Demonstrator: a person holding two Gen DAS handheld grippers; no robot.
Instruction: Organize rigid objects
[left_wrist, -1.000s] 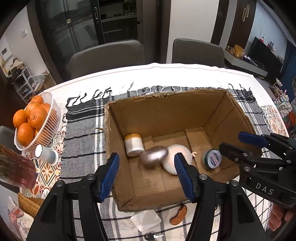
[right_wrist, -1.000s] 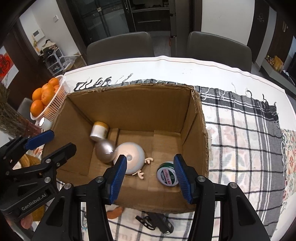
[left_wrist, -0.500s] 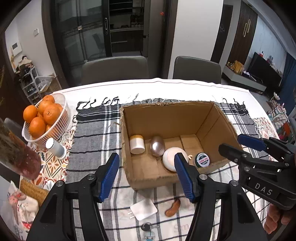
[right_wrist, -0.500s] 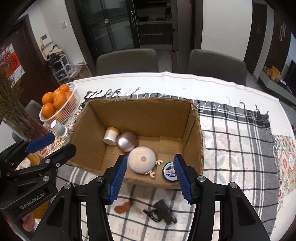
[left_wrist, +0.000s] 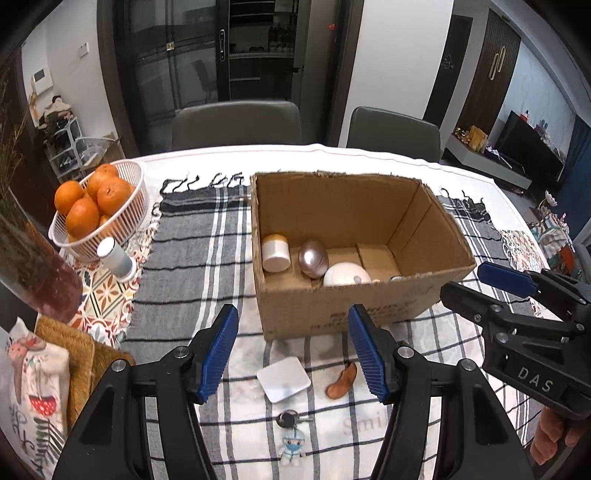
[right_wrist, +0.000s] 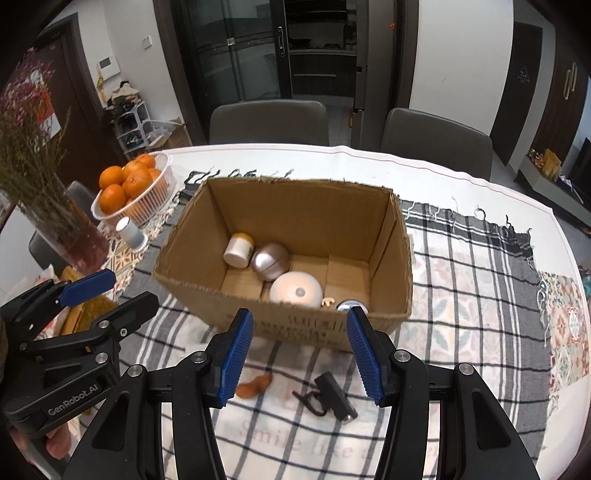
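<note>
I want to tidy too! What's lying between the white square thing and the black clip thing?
A small brown curved piece lies there, seen in both wrist views.

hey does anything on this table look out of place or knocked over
Inside the cardboard box, the white jar lies tipped on its side against the silver egg. Several small items, including a white square adapter and a black flashlight, still lie loose outside the box.
</note>
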